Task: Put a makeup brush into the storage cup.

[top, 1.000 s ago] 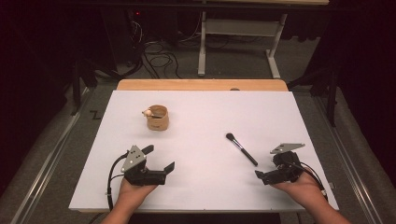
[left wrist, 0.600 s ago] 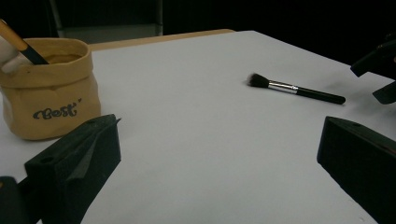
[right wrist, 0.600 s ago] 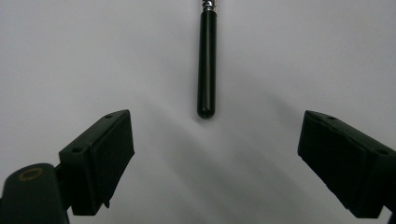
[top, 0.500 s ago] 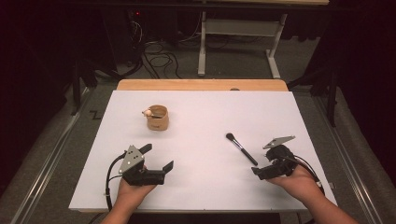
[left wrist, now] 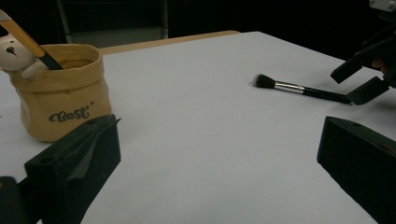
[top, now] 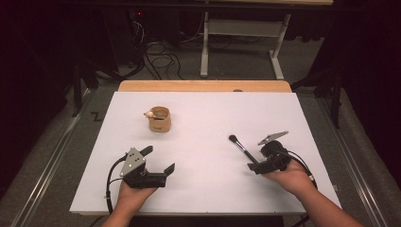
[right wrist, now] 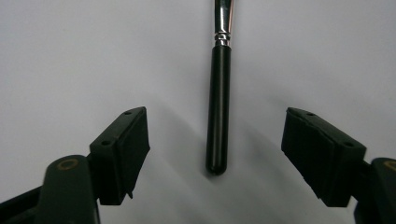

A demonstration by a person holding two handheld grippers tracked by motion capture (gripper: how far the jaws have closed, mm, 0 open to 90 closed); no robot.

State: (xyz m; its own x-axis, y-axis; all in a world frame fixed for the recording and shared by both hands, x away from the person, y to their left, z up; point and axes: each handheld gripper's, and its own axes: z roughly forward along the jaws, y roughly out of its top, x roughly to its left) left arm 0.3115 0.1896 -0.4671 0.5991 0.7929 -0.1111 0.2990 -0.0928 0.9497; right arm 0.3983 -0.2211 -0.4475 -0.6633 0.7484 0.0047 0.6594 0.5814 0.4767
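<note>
A black makeup brush (top: 239, 145) with a silver ferrule lies flat on the white table (top: 203, 113), bristles pointing away. My right gripper (top: 257, 161) is open, its jaws on either side of the handle's near end without touching it. The right gripper view has the brush handle (right wrist: 218, 107) running up between the open right gripper (right wrist: 215, 117). My left gripper (top: 158, 159) rests open and empty at the front left. A tan pouch (top: 160, 122) marked "Best" (left wrist: 60, 107) stands at the back left, holding another brush (left wrist: 28, 39).
The left gripper view looks across the table past its open jaws to the loose brush (left wrist: 299, 88) and my right gripper (left wrist: 362, 79) behind it. A wooden strip (top: 203, 86) edges the table's far side. Cables and a metal stand (top: 241, 33) are on the floor beyond.
My right gripper has moved left and forward, so its open jaws now bracket the brush handle's end. The left gripper, brush and pouch have stayed put.
</note>
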